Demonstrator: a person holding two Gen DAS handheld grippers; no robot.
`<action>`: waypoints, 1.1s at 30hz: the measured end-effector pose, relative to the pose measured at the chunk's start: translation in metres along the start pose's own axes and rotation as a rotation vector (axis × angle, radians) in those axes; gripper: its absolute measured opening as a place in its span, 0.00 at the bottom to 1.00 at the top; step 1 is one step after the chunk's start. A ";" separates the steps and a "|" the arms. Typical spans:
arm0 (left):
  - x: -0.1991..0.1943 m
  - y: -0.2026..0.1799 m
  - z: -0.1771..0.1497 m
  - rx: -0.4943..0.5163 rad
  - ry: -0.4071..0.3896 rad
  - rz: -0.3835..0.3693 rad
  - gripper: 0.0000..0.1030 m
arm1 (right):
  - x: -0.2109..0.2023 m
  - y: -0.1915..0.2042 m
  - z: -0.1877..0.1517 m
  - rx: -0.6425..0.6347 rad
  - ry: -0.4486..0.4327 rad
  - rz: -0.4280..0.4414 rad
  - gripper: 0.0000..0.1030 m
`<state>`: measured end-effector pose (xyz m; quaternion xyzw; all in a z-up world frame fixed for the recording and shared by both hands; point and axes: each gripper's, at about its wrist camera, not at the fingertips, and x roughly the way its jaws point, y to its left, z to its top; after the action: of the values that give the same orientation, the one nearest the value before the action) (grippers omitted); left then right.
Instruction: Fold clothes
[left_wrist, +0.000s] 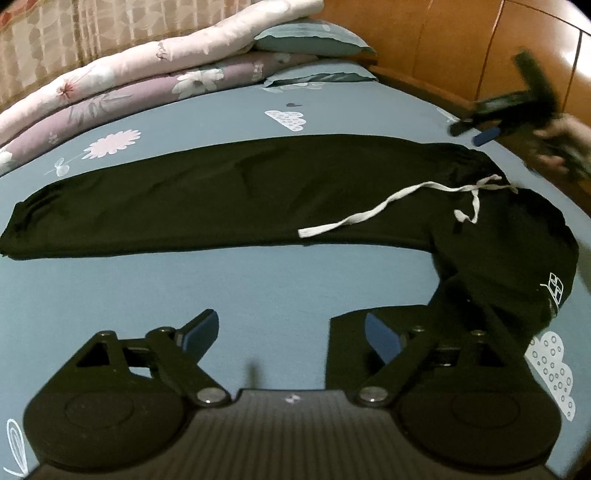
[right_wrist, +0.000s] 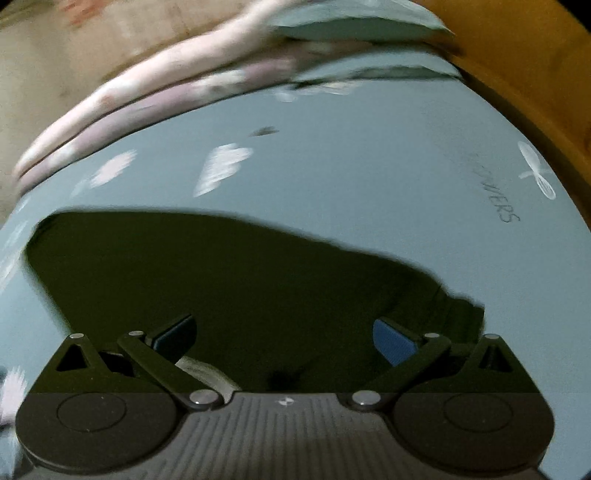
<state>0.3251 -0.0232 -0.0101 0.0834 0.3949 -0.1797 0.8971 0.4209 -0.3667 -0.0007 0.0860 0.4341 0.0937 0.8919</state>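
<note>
Black sweatpants (left_wrist: 236, 195) lie spread on the blue bedsheet (left_wrist: 184, 288), one leg stretched to the left, the other bent down toward the near right. A white drawstring (left_wrist: 388, 206) trails from the waistband. My left gripper (left_wrist: 291, 332) hovers open over the sheet, its right finger (left_wrist: 380, 338) over the cuff of the bent leg. In the left wrist view my right gripper (left_wrist: 476, 133) is a blurred shape past the waistband, held by a hand. The right wrist view shows that gripper (right_wrist: 284, 339) open above the black fabric (right_wrist: 221, 273), nothing between its fingers.
Folded floral quilts (left_wrist: 122, 85) and pillows (left_wrist: 310, 37) are stacked along the far side of the bed. A wooden headboard (left_wrist: 461, 48) runs along the right. The sheet has cloud and flower prints (left_wrist: 286, 118).
</note>
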 end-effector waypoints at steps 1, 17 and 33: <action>0.000 -0.004 0.000 0.002 -0.002 -0.004 0.84 | -0.012 0.008 -0.014 -0.026 0.003 0.017 1.00; -0.001 -0.049 -0.007 0.040 0.021 -0.028 0.84 | -0.082 -0.011 -0.153 0.238 0.002 0.038 1.00; 0.007 -0.053 -0.002 0.002 0.051 -0.059 0.85 | -0.077 -0.065 -0.215 0.639 -0.130 0.061 0.17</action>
<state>0.3075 -0.0733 -0.0168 0.0771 0.4196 -0.2041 0.8811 0.2106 -0.4323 -0.0885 0.3804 0.3810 -0.0264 0.8423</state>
